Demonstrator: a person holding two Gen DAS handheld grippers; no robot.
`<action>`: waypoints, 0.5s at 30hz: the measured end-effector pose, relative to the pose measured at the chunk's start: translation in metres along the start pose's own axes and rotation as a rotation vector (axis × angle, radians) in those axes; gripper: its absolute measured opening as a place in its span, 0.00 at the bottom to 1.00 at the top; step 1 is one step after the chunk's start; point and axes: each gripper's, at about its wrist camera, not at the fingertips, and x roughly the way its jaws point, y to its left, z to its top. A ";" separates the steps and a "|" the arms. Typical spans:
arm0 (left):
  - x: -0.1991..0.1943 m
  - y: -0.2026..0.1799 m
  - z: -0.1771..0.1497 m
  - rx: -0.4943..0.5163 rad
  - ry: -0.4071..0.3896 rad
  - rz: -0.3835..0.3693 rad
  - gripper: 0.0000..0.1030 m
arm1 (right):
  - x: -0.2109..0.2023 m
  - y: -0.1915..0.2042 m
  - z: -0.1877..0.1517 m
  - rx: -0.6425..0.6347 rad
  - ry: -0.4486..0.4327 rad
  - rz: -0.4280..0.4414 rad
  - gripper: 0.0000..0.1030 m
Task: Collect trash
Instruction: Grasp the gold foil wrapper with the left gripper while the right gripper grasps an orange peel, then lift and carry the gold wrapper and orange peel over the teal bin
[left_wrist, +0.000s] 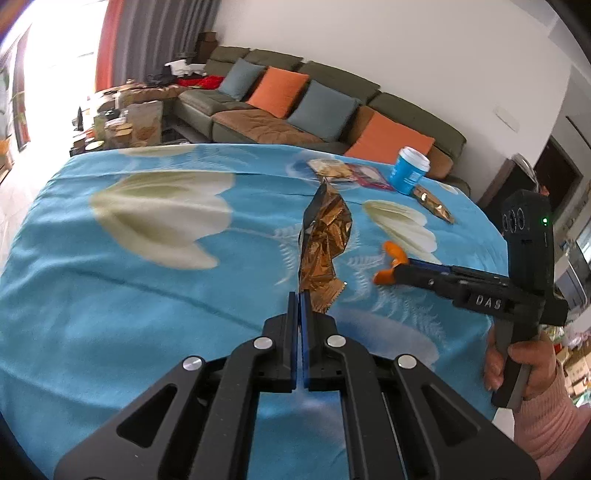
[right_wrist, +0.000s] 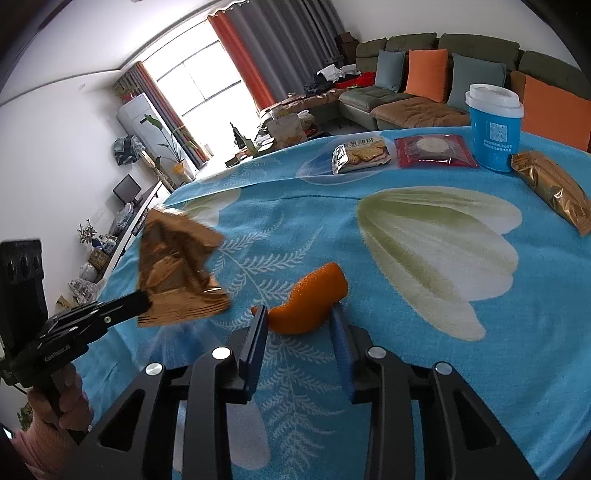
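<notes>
Cup (right_wrist: 494, 127) stands lidded, contents hidden, beside sealed snack packets (right_wrist: 434, 150).

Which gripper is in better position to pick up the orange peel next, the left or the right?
Right. The right gripper already has its fingers on either side of the orange peel on the blanket, not visibly pressing it. The left gripper is shut on a crumpled gold wrapper, so it is busy.

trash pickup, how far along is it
No bin shows, so nothing looks collected yet. In hand: the left claw is shut on a crumpled gold wrapper; the right claw straddles an orange peel. Left on the tablecloth: cracker pack, red packet, blue cup, gold packet.
</notes>
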 end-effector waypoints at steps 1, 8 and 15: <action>-0.004 0.003 -0.003 -0.004 -0.004 0.006 0.02 | 0.000 0.000 0.000 0.004 -0.002 0.002 0.29; -0.045 0.033 -0.024 -0.073 -0.058 0.031 0.02 | -0.005 0.008 -0.001 0.001 -0.024 0.033 0.23; -0.075 0.054 -0.047 -0.117 -0.084 0.061 0.02 | -0.009 0.046 -0.001 -0.093 -0.046 0.102 0.23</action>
